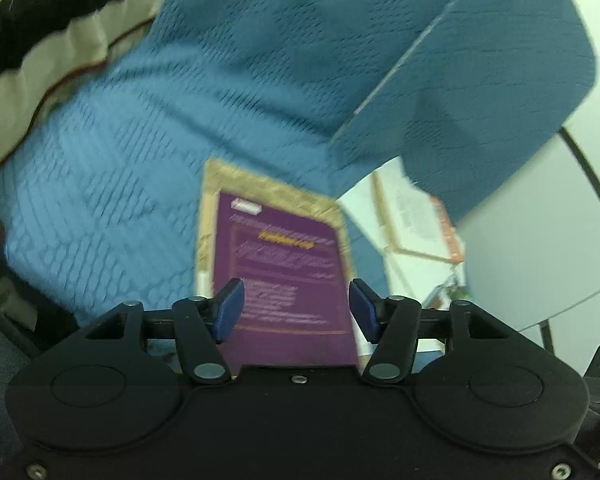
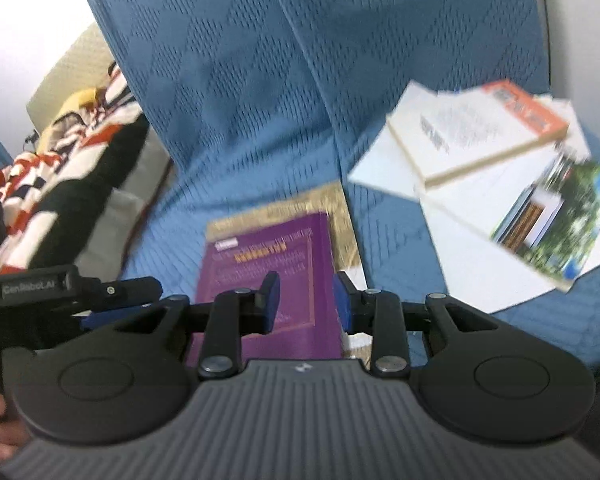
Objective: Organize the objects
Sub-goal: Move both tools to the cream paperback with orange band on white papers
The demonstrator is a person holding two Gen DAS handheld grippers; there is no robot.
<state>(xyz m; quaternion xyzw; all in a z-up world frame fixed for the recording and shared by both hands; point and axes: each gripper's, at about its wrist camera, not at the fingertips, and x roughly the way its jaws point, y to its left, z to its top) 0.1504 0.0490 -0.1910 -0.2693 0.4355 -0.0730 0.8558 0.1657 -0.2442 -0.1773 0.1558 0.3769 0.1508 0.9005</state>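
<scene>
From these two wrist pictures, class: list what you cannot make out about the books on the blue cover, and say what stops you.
- Purple book: title and text unreadable in both views; motion blur.
- Purple book's near edge: hidden in both views by the gripper bodies.
- Gold book beneath it: only a border shows; the purple book covers the rest.
- Orange-spined book: far end hidden in the left wrist view by a blue cushion.
- White sheets: blurred, number unclear.
</scene>
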